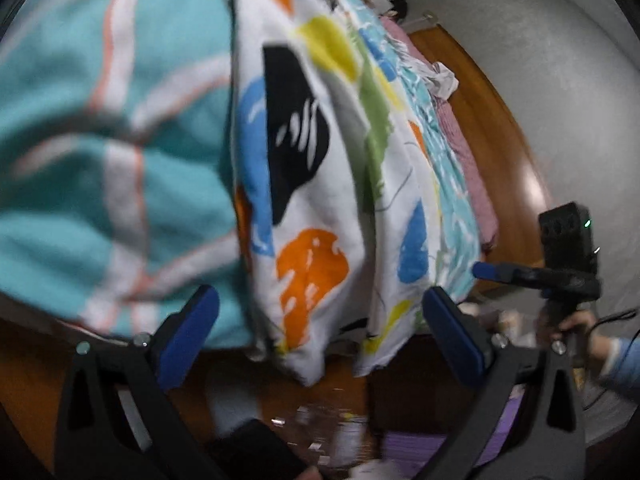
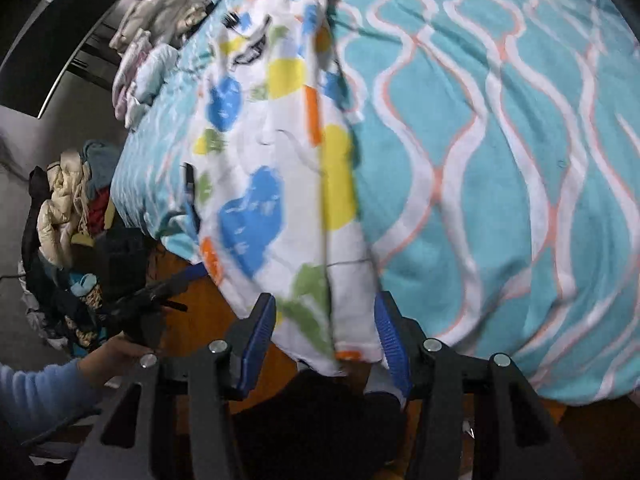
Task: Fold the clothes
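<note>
Both tools gaping, nothing held: left tool point(image 1: 320, 336), right tool point(image 2: 326, 340). Printed garment point(image 2: 272, 184) draped over bed point(image 2: 500, 160) edge, hem at 6 o'clock, prob. laid flat for folding.

You will not find any words, numbers, labels or brand names to read here. The white cloth point(image 1: 320, 200) has only coloured shapes on it, and the blue blanket point(image 2: 500, 160) has only wavy lines. Everything else is too blurry for you to read.

Dim indoor light, heavy motion blur, fisheye bending with dark corners.
</note>
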### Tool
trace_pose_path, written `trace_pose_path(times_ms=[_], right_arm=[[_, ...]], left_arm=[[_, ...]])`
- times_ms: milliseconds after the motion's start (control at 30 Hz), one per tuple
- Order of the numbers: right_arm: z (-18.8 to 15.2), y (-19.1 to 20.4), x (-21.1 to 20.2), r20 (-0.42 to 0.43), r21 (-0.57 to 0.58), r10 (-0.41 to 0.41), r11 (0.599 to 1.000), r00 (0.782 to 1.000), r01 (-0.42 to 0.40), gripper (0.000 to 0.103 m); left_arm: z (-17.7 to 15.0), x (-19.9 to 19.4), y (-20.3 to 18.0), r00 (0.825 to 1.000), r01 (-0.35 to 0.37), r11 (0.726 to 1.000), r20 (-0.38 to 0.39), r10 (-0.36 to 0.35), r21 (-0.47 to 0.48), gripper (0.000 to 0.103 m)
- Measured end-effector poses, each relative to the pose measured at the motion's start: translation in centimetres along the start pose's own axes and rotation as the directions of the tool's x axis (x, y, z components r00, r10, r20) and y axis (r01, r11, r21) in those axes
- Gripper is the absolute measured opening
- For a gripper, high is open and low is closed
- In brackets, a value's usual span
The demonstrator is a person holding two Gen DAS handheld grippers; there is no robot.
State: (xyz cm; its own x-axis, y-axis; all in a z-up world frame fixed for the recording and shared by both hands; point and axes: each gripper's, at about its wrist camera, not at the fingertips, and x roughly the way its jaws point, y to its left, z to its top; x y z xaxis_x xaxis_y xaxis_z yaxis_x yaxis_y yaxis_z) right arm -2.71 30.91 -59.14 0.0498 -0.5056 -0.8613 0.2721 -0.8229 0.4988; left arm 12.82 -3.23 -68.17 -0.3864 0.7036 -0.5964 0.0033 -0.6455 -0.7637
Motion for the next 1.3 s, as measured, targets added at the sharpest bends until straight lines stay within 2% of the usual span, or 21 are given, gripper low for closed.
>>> trace_pose_path(times_ms=[67,167,267,300,367,400,433,500,567,633,700,767,833,1033,1100,1200,1300], right_arm=[[0.1,-1.1,1.0,-0.048,0.016,0.063,0.998,0.997,-0.062,0.053],[0.9,-1.3,2.6,-0.115,0.003,0.112,0.994,0.987,-0.112,0.053],[1.2,-1.0,4.5,-0.192,-0.059,0.083,0.994,0.978,-0.095,0.053],[1.1,-1.2,5.1,-0.223,-0.042,0.111,0.991,0.969,-0.124,0.053],[0.6,-1.8,6.3,-0.27,0.038,0.233,0.972,0.934,-0.231,0.053],[0.4,-1.8,6.7,-0.293,0.049,0.26,0.965,0.92,-0.257,0.053],[0.2,-1.7,7.3,-0.319,0.049,0.274,0.961,0.907,-0.273,0.053],[-0.2,-1.6,7.9,-0.343,-0.017,0.22,0.971,0.913,-0.24,0.053],[-0.2,-2.6,8.0,-0.325,-0.004,0.22,0.972,0.92,-0.234,0.053],[0.1,-3.9,8.0,-0.297,0.076,0.266,0.964,0.917,-0.255,0.053],[0.3,-4.9,8.3,-0.274,0.155,0.306,0.95,0.912,-0.272,0.053],[0.2,-5.0,8.5,-0.271,0.167,0.305,0.949,0.913,-0.268,0.051],[-0.2,-5.0,7.9,-0.253,0.152,0.296,0.952,0.921,-0.264,0.002],[-1.5,-5.4,4.1,-0.193,0.208,0.386,0.915,0.902,-0.346,0.002],[-1.7,-5.3,3.0,-0.184,0.193,0.367,0.923,0.912,-0.333,0.002],[-1.1,-6.2,2.3,-0.18,0.2,0.302,0.943,0.936,-0.266,0.002],[-1.0,-7.9,2.7,-0.165,0.331,0.327,0.907,0.931,-0.26,0.003]], left_arm=[[0.1,0.6,-0.9,1.0,0.011,0.999,-0.021,-0.011,0.036,0.102],[0.2,1.0,-2.0,0.999,0.028,0.997,-0.032,-0.025,0.078,0.102],[0.6,1.4,-1.8,0.999,0.032,0.999,-0.038,-0.031,0.036,0.102],[0.7,1.5,-1.4,0.999,0.027,1.0,-0.033,-0.027,0.009,0.102],[1.0,1.5,-0.7,1.0,0.015,0.999,-0.023,-0.016,-0.041,0.102],[1.0,1.4,-0.6,1.0,0.015,0.998,-0.019,-0.016,-0.053,0.102],[0.9,1.4,-0.4,1.0,0.016,0.998,-0.015,-0.017,-0.064,0.102],[0.9,1.7,-0.6,1.0,0.001,0.998,-0.013,-0.002,-0.06,0.102],[0.8,2.3,-1.2,1.0,-0.024,0.999,-0.017,0.024,-0.028,0.102],[0.7,2.7,-1.7,0.999,-0.045,0.999,-0.014,0.044,-0.019,0.102],[0.5,3.0,-1.7,0.999,-0.044,0.998,-0.001,0.044,-0.047,0.102],[0.3,3.4,-1.7,0.999,-0.043,0.996,0.01,0.044,-0.079,0.102],[-0.2,3.2,-1.2,0.999,-0.051,0.994,0.011,0.053,-0.094,0.102],[0.2,3.6,-1.2,0.997,-0.07,0.991,0.01,0.072,-0.117,0.102],[0.1,3.6,-1.3,0.997,-0.076,0.992,0.009,0.077,-0.105,0.102],[-0.2,3.8,-1.5,0.997,-0.081,0.993,0.013,0.082,-0.089,0.102],[-0.3,3.7,-1.3,0.997,-0.076,0.993,0.017,0.078,-0.092,0.102]])
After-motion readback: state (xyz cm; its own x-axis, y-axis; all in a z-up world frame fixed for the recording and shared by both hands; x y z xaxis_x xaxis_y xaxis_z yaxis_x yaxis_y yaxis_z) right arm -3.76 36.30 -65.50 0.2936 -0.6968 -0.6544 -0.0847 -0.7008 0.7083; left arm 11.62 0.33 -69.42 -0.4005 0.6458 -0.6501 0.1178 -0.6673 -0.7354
